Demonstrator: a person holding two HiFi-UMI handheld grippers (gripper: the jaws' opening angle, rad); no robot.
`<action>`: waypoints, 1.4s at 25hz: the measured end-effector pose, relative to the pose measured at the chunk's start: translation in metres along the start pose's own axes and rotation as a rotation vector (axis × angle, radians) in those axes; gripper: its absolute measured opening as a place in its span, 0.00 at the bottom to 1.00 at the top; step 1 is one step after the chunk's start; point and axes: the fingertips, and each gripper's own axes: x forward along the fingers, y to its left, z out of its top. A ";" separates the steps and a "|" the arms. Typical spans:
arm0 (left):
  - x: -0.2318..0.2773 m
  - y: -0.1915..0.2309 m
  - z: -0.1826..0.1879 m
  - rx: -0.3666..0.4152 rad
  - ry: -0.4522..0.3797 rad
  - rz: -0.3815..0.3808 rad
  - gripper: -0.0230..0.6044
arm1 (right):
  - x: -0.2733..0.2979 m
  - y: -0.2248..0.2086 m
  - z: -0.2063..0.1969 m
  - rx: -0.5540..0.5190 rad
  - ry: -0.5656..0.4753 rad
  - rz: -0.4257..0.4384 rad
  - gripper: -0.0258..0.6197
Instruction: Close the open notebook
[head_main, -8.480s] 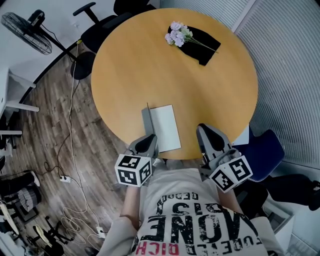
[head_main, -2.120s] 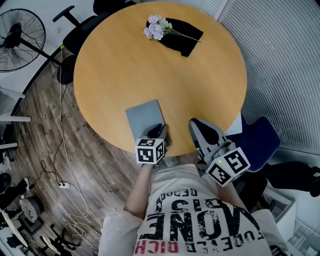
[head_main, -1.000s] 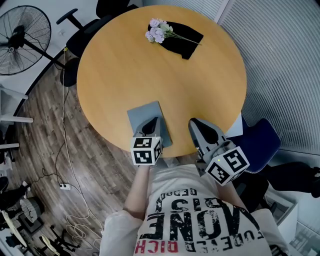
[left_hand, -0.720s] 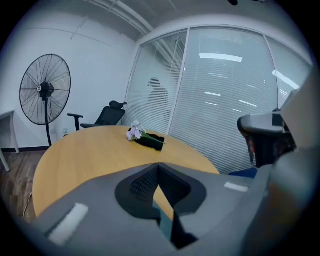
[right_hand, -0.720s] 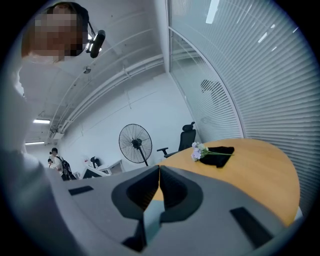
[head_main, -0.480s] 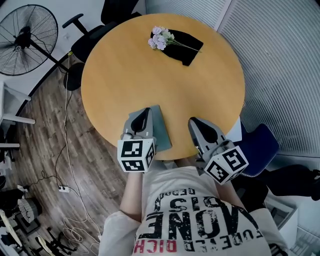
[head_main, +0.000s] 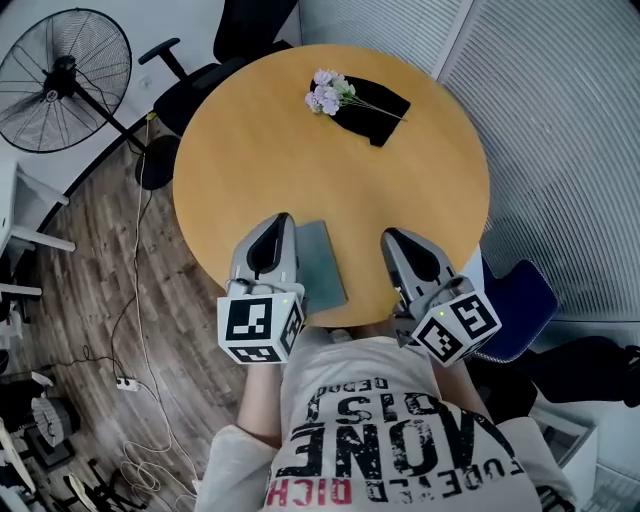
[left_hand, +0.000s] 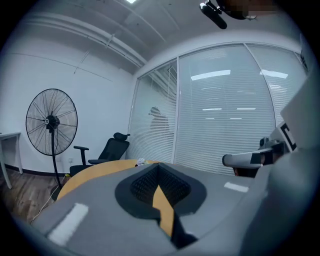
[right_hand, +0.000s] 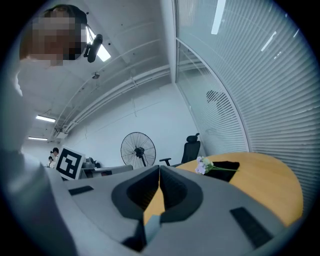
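notebook: grey rectangular notebook (head_main: 320, 262) lies flat and shut, lower middle of head view, near the close rim of the round orange wooden tabletop (head_main: 330, 160); no pages showing
left hand-held gripper: left hand-held gripper (head_main: 280, 220) jaws pressed together on nothing; it overlaps the notebook's left edge in the head view; the left gripper view looks out level across the room, so it looks lifted off the cover
right hand-held gripper: right hand-held gripper (head_main: 393, 236) jaws together, empty; right of the notebook, apart from it
step: judged done closing; what's left is clearing away
how to do it well: lift straight off, no dragging tips over the cover edge or it may flip up; check the cover sits flat; if it springs, press with closed tips near the free edge; can't tell which side is the spine
other: purple flowers (head_main: 328, 92) on a black cloth (head_main: 385, 100), upper middle, well apart; ignore
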 end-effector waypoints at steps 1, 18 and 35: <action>-0.003 0.002 0.003 0.005 -0.008 0.006 0.05 | 0.001 0.000 0.001 -0.003 -0.003 -0.002 0.06; -0.036 0.024 0.024 0.043 -0.072 -0.024 0.05 | 0.033 0.049 0.018 -0.022 -0.032 -0.003 0.06; -0.069 0.030 0.015 0.038 -0.050 -0.061 0.05 | 0.024 0.075 0.012 -0.045 -0.031 -0.044 0.06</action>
